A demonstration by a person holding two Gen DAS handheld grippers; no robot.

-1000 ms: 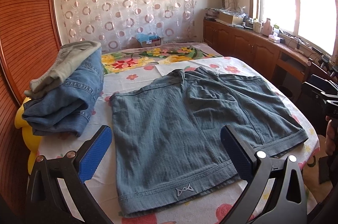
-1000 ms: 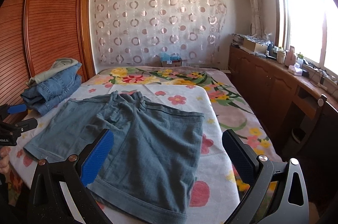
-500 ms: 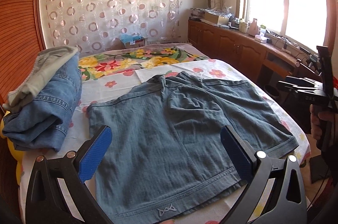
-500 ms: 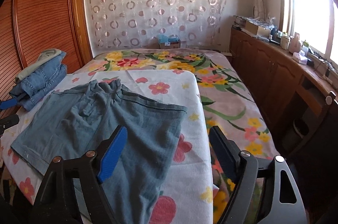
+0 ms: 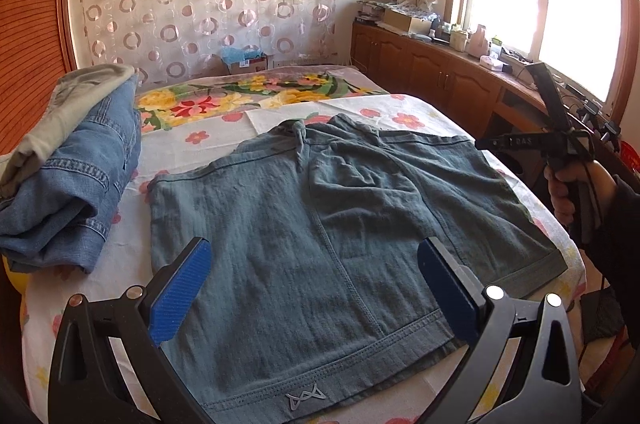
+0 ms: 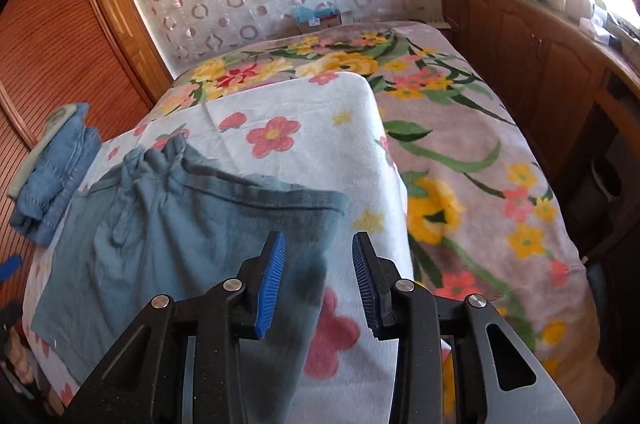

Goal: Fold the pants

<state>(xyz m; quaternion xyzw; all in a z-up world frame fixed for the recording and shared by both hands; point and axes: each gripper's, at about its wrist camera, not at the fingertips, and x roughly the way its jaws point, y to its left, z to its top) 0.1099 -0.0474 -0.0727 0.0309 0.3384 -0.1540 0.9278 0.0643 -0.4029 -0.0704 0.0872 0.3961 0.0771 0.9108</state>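
Note:
Grey-blue shorts [image 5: 320, 224] lie spread flat on a white floral towel on the bed, waistband with drawstring at the far end. My left gripper [image 5: 314, 248] hangs open over the near hem, its blue pads wide apart and touching nothing. In the left wrist view a hand [image 5: 568, 187] holds my right gripper [image 5: 486, 143] above the right waist corner. My right gripper [image 6: 318, 238] has its jaws closing. The side edge of the shorts [image 6: 180, 224] shows in the gap below them, and the pads do not press on it.
A stack of folded jeans [image 5: 68, 183] topped by a pale garment sits at the bed's left edge [image 6: 52, 175]. The towel [image 6: 300, 111] covers part of a floral blanket [image 6: 460, 151]. Wooden cabinets [image 5: 420, 71] line the right wall, and a wardrobe stands on the left.
My right gripper moved in over the right side of the shorts, tipped downward, and its jaws narrowed from wide open. The left gripper shifted slightly and stayed open.

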